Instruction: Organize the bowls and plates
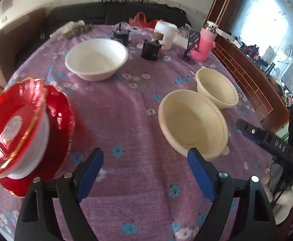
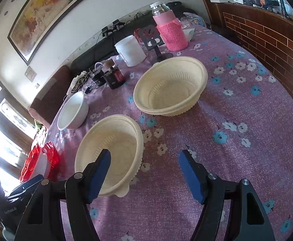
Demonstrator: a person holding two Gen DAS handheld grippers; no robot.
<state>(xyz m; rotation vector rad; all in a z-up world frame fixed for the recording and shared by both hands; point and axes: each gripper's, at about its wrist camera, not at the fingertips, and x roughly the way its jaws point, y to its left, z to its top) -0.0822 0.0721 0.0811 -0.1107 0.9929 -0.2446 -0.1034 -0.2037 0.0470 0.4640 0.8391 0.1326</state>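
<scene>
Two cream plastic bowls stand side by side on the purple flowered cloth: a nearer one (image 1: pixel 192 124) (image 2: pixel 110 150) and a farther one (image 1: pixel 216 88) (image 2: pixel 170 86). A white bowl (image 1: pixel 96 60) (image 2: pixel 72 112) sits further back. At the left edge a red gold-rimmed plate (image 1: pixel 14 120) (image 2: pixel 29 164) tilts over a small white bowl (image 1: pixel 38 150) on another red plate (image 1: pixel 60 128); this stack is blurred. My left gripper (image 1: pixel 145 156) is open and empty above the cloth, its right finger by the nearer bowl's rim. My right gripper (image 2: pixel 145 156) is open, its left finger over that same bowl.
At the back of the table stand a pink-sleeved bottle (image 1: pixel 204 42) (image 2: pixel 170 32), a white tub (image 1: pixel 166 34) (image 2: pixel 130 50), dark jars (image 1: pixel 150 49) (image 2: pixel 114 76) and a phone stand (image 2: pixel 152 38). A dark sofa (image 1: pixel 116 13) lies behind; a brick-patterned counter (image 2: pixel 267 46) runs along the right.
</scene>
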